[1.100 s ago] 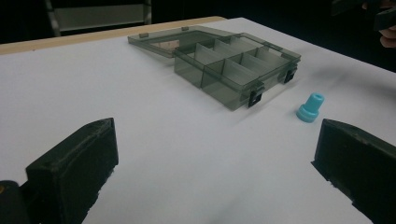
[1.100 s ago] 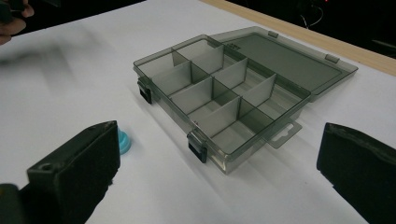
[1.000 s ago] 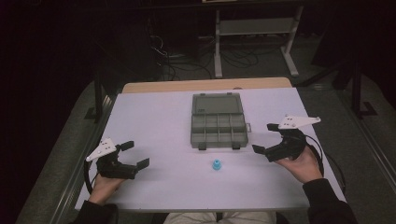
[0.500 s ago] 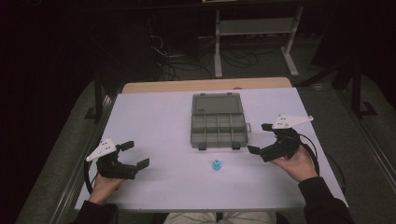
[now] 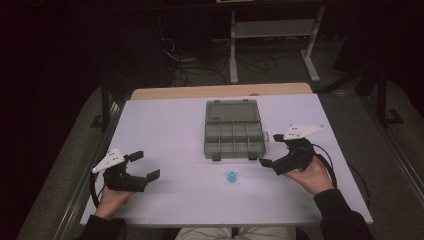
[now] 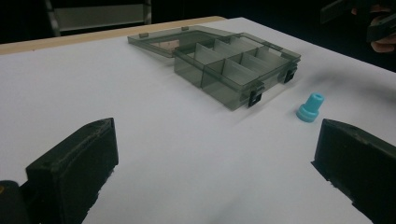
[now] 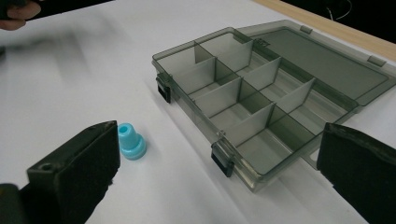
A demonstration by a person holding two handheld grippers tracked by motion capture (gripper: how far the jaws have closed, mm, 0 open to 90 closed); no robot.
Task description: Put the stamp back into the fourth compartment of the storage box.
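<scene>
A smoky grey compartment box (image 5: 233, 129) lies open mid-table, its lid flat behind it and its several cells empty (image 7: 243, 100) (image 6: 233, 67). A small blue stepped cap (image 5: 231, 176) stands upright on the white table just in front of the box (image 6: 310, 107) (image 7: 130, 141). My right gripper (image 5: 272, 150) is open, right of the box's front corner, jaws pointing left toward the cap. My left gripper (image 5: 146, 165) is open at the table's front left, well away from both, nothing between its jaws.
The white table top (image 5: 170, 130) has a wooden strip along its far edge (image 5: 220, 91). Beyond it stand a metal frame (image 5: 270, 35) and loose cables on a dark floor. A cable loops from each gripper near the table's sides.
My right gripper has shifted left and slightly toward the box's front right corner. The left gripper, the box and the cap have stayed put.
</scene>
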